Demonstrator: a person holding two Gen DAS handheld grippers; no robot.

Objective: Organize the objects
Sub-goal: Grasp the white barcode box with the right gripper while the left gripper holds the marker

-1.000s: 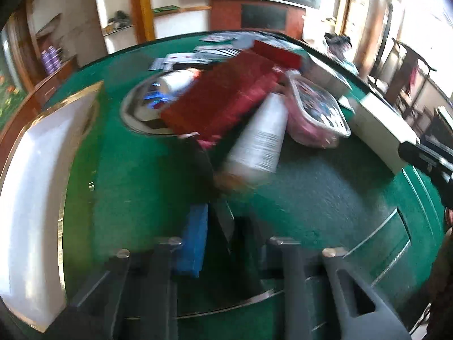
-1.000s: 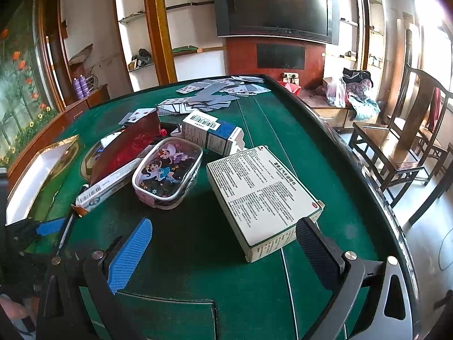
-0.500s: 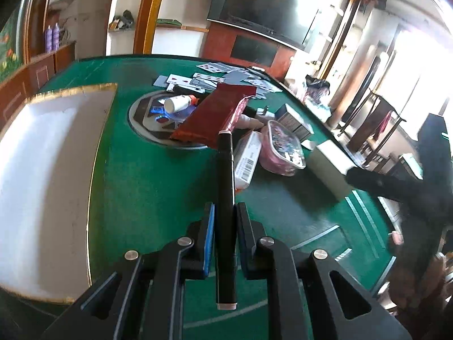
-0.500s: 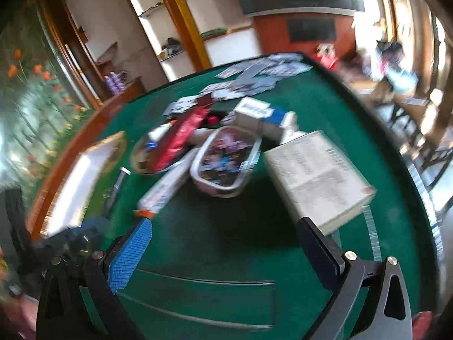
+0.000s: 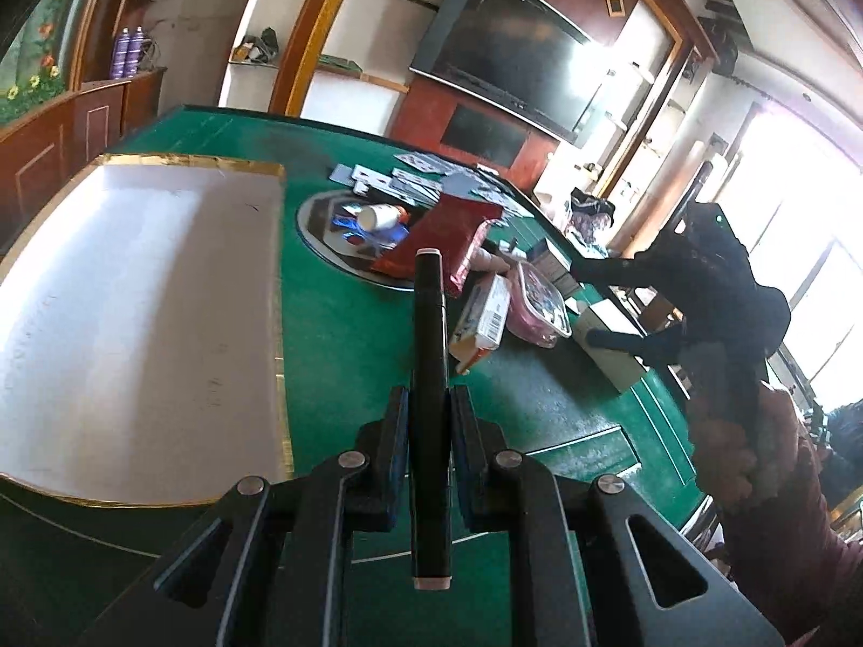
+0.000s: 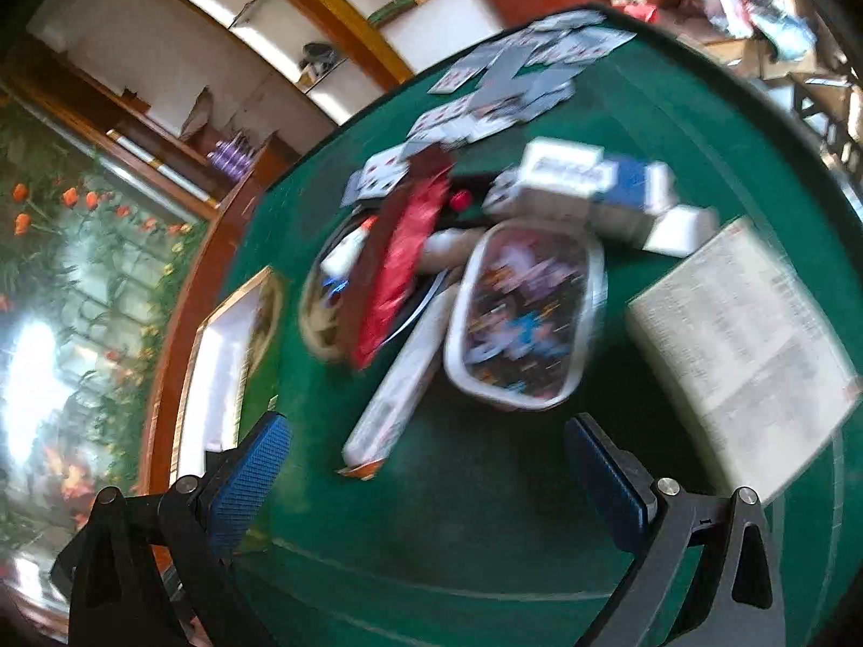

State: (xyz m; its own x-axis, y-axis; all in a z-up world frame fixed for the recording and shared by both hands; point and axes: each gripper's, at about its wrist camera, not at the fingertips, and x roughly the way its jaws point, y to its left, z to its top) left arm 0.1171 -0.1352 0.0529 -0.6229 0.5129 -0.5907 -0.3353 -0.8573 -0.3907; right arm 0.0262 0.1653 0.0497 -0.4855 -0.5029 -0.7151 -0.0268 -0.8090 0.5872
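In the left wrist view, the white tray (image 5: 135,312) with its gold rim fills the left of the frame on the green table (image 5: 345,334). At centre bottom our left gripper (image 5: 429,426) is clamped on a black pen (image 5: 429,377), which points away up the frame toward the clutter. We judge the pen is in transit, and the next move calls for swinging it leftward over the tray's gold edge before releasing (the tray looks empty, so there is open room to set it down). Right of centre lie the red packet (image 5: 442,237), a long white box (image 5: 483,318) and a pink case (image 5: 539,307). In the blurred right wrist view, our right gripper (image 6: 426,463) stands wide apart, holding nothing, with bare felt beneath it.
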